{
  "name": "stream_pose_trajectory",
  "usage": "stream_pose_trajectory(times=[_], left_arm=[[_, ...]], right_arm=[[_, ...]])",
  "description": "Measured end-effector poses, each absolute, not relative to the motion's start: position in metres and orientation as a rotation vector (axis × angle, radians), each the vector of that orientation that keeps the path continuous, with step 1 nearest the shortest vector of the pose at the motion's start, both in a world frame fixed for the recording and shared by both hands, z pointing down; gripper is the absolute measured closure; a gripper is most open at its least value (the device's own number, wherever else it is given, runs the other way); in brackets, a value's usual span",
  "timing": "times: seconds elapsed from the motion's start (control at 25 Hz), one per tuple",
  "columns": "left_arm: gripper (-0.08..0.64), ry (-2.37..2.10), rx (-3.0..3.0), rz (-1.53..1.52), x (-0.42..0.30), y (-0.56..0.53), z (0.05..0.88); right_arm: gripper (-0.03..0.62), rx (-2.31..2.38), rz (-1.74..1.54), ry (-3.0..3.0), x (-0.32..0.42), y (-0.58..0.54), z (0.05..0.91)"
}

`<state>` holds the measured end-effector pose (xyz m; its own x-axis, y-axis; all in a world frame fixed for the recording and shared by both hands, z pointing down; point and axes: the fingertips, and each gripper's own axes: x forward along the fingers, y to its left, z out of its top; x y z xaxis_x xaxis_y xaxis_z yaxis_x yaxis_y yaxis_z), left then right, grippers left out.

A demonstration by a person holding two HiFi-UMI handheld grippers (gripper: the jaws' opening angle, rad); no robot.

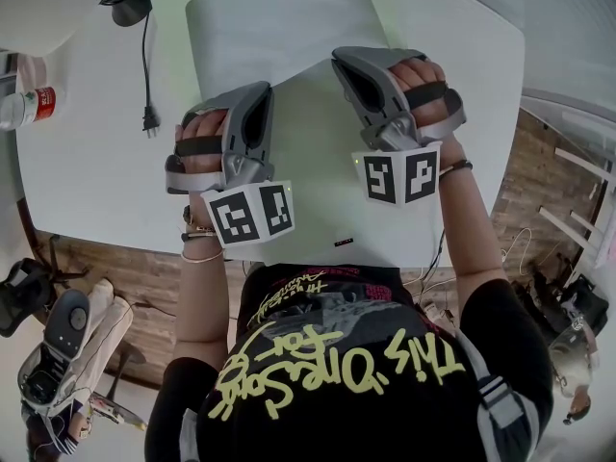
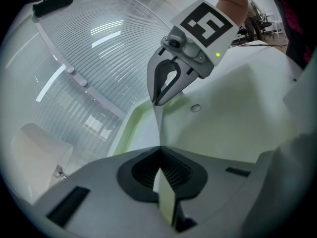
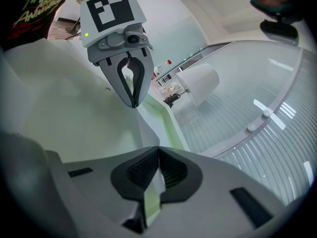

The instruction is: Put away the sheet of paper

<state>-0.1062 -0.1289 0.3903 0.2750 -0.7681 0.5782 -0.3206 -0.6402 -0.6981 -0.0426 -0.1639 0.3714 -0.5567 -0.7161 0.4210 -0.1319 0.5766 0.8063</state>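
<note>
Two claws share the sheet of paper: the left gripper and the right gripper are each clamped tight on it above the white table. In the head view the sheet spreads from them toward 12 o'clock, and the pinched line runs from 9 to 3 o'clock. Neither hand is nearer, so both probably need to travel together.

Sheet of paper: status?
Left gripper jaws shut on sheet of paper. Right gripper shut on it too. Power cord lies off left, apart.
</note>
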Motion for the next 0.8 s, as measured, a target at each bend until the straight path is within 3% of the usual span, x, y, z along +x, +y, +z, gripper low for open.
stream_pose_trajectory(times=[0.8], left_arm=[[0.554, 0.98, -2.09, -1.354, -0.109, -0.14, 0.391]], right_arm=[[0.584, 0.681, -0.969, -2.024, -0.047, -0.178, 0.372]])
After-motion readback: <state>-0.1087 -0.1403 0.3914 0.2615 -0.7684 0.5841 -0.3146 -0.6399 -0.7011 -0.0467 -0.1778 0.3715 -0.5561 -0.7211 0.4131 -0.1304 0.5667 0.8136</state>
